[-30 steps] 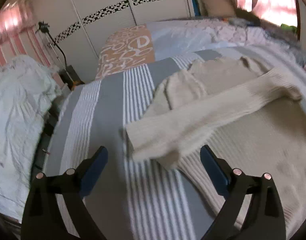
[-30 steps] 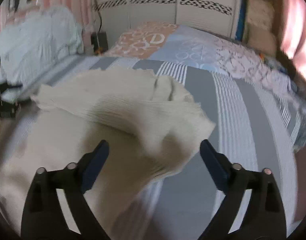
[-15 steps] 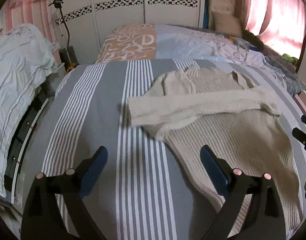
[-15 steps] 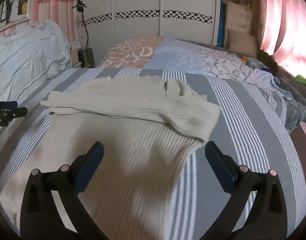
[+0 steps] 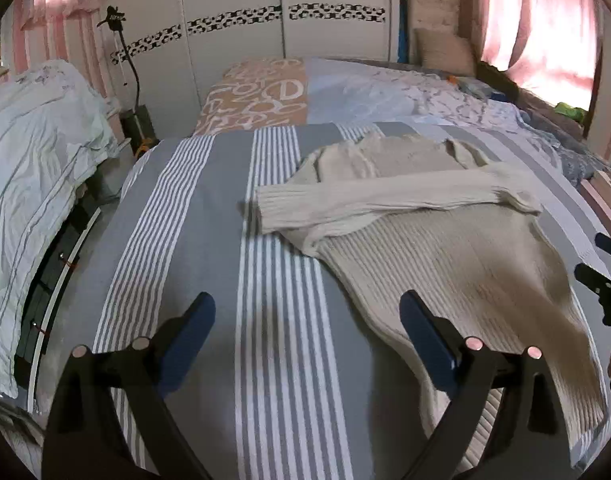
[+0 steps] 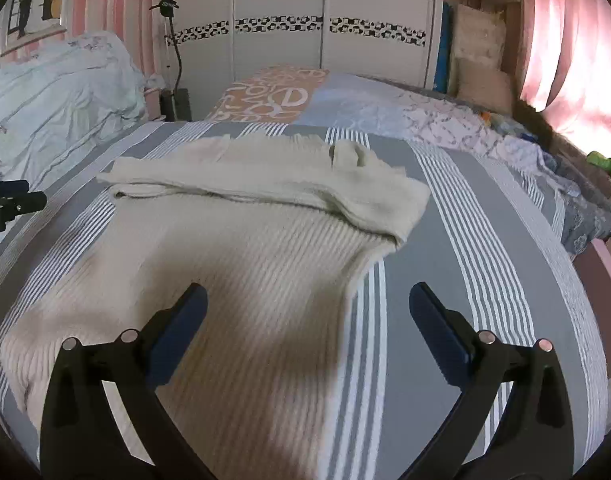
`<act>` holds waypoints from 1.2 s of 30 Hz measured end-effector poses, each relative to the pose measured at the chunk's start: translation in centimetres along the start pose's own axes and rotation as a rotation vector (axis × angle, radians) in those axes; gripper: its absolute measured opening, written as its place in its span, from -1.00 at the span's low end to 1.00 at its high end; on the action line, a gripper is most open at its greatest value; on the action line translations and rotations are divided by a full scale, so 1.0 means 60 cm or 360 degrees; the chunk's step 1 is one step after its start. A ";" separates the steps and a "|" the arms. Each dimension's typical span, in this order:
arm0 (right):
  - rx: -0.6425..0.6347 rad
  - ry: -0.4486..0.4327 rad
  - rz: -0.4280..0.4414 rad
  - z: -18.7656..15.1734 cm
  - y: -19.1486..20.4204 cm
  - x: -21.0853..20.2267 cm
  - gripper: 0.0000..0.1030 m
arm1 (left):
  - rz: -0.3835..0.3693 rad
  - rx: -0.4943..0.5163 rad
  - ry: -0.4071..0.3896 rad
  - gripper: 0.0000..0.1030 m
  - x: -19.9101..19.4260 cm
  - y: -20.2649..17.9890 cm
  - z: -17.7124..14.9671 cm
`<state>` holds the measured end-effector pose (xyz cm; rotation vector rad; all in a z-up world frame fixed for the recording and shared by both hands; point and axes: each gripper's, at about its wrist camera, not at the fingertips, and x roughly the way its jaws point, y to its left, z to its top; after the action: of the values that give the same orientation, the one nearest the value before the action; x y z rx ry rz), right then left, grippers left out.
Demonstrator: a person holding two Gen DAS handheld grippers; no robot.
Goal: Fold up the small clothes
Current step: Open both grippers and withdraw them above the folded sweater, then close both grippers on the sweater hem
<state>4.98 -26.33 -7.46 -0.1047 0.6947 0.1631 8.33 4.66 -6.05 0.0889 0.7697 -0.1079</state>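
Note:
A cream ribbed knit sweater (image 5: 457, 256) (image 6: 241, 256) lies flat on the grey-and-white striped bed cover (image 5: 225, 248) (image 6: 485, 240), both sleeves folded across its chest. My left gripper (image 5: 307, 316) hangs open above the cover, left of the sweater's lower body, holding nothing. My right gripper (image 6: 303, 308) is open over the sweater's lower right part, nothing between its fingers. The right gripper also shows at the right edge of the left wrist view (image 5: 605, 280), and the left gripper at the left edge of the right wrist view (image 6: 9, 200).
A crumpled pale blue duvet (image 5: 29, 184) (image 6: 57, 108) is piled at the left. Pillows (image 5: 257, 96) and patterned bedding (image 6: 445, 128) lie beyond the sweater. White wardrobe doors (image 6: 325, 16) close the back, pink curtains (image 5: 545, 20) hang at right. A dark gap (image 5: 49, 280) runs along the bed's left edge.
Both grippers have drawn back and up from the folded sleeves, open throughout. The sweater now lies farther off, with its lower body in full view.

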 end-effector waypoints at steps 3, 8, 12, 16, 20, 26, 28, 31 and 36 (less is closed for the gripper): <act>0.0021 0.0018 0.0026 -0.014 -0.015 -0.007 0.94 | -0.0011 0.0023 0.0006 0.82 -0.013 -0.013 -0.013; 0.0167 -0.0005 0.0124 -0.026 -0.036 -0.015 0.94 | -0.0015 0.0079 0.0004 0.82 -0.034 -0.039 -0.032; 0.0167 -0.0016 0.0115 -0.033 -0.040 -0.026 0.94 | -0.0054 0.0072 0.0004 0.82 -0.043 -0.057 -0.038; 0.0116 -0.0022 0.0119 -0.043 -0.039 -0.042 0.94 | -0.0035 0.0103 -0.0007 0.82 -0.053 -0.079 -0.053; 0.0040 -0.0002 0.0072 -0.066 -0.027 -0.059 0.94 | -0.0062 0.0105 0.0012 0.82 -0.059 -0.098 -0.079; -0.0033 0.0092 0.0080 -0.126 0.016 -0.089 0.85 | -0.0149 0.0149 0.0037 0.82 -0.073 -0.130 -0.130; -0.0071 0.0116 0.0038 -0.144 0.031 -0.100 0.74 | -0.0185 0.0184 0.0051 0.82 -0.076 -0.141 -0.146; -0.0012 0.0170 0.0066 -0.162 0.032 -0.111 0.37 | -0.0281 0.0217 0.0080 0.82 -0.077 -0.156 -0.169; 0.0082 0.0244 0.0098 -0.190 0.026 -0.134 0.28 | -0.0350 0.0284 0.0133 0.82 -0.073 -0.171 -0.200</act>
<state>-8.54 -27.44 -11.03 -0.0468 0.8552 0.1977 -4.38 -3.78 -11.99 0.1788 0.8505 -0.3839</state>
